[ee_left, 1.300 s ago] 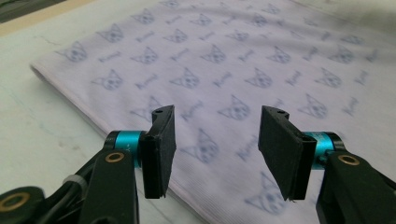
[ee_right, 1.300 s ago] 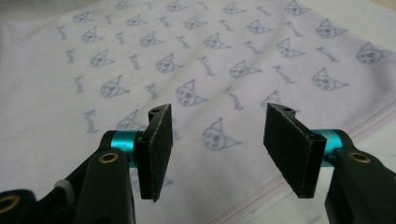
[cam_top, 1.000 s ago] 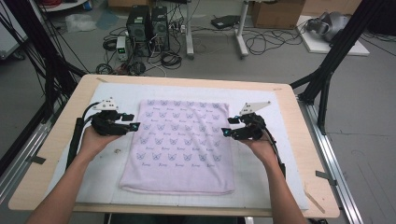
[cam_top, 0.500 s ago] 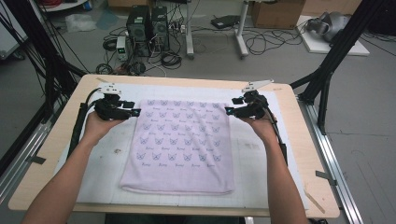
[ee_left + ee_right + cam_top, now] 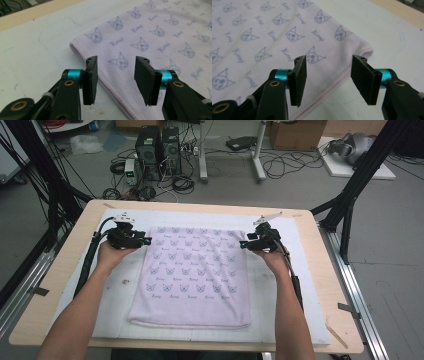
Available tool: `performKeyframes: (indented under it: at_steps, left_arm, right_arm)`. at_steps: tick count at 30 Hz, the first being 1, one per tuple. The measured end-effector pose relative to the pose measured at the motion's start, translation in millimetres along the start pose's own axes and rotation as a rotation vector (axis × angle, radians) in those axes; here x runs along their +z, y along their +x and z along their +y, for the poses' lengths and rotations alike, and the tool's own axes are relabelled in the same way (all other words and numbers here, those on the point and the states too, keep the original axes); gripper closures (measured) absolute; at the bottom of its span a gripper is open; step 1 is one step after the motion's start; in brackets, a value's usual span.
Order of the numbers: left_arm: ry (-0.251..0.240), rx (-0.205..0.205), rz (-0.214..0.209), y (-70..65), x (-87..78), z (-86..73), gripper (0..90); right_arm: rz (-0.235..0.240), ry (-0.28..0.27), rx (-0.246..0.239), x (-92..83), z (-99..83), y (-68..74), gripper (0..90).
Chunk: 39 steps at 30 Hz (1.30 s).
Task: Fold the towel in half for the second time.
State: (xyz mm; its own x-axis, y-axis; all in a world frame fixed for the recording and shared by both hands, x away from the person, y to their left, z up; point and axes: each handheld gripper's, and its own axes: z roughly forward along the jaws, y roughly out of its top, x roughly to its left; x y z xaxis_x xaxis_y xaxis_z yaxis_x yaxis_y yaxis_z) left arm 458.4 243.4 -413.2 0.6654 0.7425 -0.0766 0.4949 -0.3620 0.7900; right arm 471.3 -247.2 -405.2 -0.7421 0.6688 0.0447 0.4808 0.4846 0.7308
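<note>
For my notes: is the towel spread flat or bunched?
Spread flat: the towel lies smooth on the white mat, its edges straight and unlifted.

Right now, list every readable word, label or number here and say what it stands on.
"Kuromi", as best it reads: slanted blue script repeated between cat-head prints on the pale lilac printed towel.
Blue pen marks on the white table mat: scribbles, not words.
Floor equipment in the high view: too small to read.

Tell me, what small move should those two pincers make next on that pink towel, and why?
Probably lower and close: the left gripper and right gripper each stand open astride a side hem of the towel near its far corners, pads not yet pressing the cloth.
</note>
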Motion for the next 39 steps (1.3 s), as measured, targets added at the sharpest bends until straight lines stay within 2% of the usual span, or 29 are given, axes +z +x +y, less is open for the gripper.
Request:
performKeyframes:
  at_steps: [2,6,9,14,17,19,21,23,26,27,28,30,35,37,39]
  left_arm:
    - [0.014,0.004,0.009,1.1,4.5,-1.7,56.0]
    - [0.014,-0.004,0.047,4.5,9.8,-3.8,56.1]
    - [0.034,-0.040,0.043,8.3,15.0,-7.4,56.0]
    - [0.073,-0.070,0.023,6.0,27.6,-12.5,54.5]
    - [0.089,-0.045,0.046,2.3,30.2,-12.7,54.1]
    - [0.096,-0.037,0.065,0.6,30.6,-11.7,56.4]
    - [0.097,-0.052,0.061,0.9,30.3,-11.4,61.1]
    - [0.093,-0.066,0.056,0.9,30.6,-11.5,67.5]
    - [0.090,-0.073,0.023,-0.1,31.2,-11.5,77.9]
    - [0.090,-0.076,0.022,-0.2,31.4,-11.5,80.4]
    - [0.090,-0.085,0.014,0.7,31.1,-11.7,81.2]
    - [0.087,-0.103,0.002,2.5,30.9,-12.0,82.1]
    - [0.079,-0.114,-0.016,6.9,27.5,-12.6,83.5]
    - [0.055,-0.121,-0.024,7.5,25.2,-11.3,83.8]
    - [0.042,-0.108,-0.025,7.1,21.3,-9.0,83.9]
  right_arm:
    - [-0.004,0.018,0.012,5.5,-1.9,-0.6,46.2]
    - [-0.020,0.028,-0.014,12.6,-1.1,0.6,46.2]
    - [-0.026,0.018,0.011,18.0,-2.9,-1.4,45.4]
    - [-0.032,0.062,0.037,28.1,-9.2,-2.6,44.6]
    - [-0.036,0.079,0.065,33.9,-15.0,-1.6,45.5]
    - [-0.043,0.062,0.078,34.2,-16.6,-1.3,48.9]
    - [-0.044,0.053,0.087,33.8,-17.7,-1.1,54.9]
    - [-0.022,0.053,0.101,33.0,-17.9,-1.5,63.6]
    - [0.007,0.045,0.115,33.5,-19.1,-2.2,73.5]
    - [0.032,0.042,0.118,33.7,-19.2,-2.6,82.9]
    - [0.053,0.041,0.120,34.3,-19.2,-1.3,83.2]
    - [0.066,0.042,0.138,34.0,-19.3,-2.7,84.0]
    - [0.075,0.045,0.130,31.2,-17.9,-6.0,85.1]
    - [0.082,0.045,0.139,29.0,-17.8,-7.1,85.2]
    - [0.091,0.024,0.131,26.6,-15.6,-7.3,85.3]
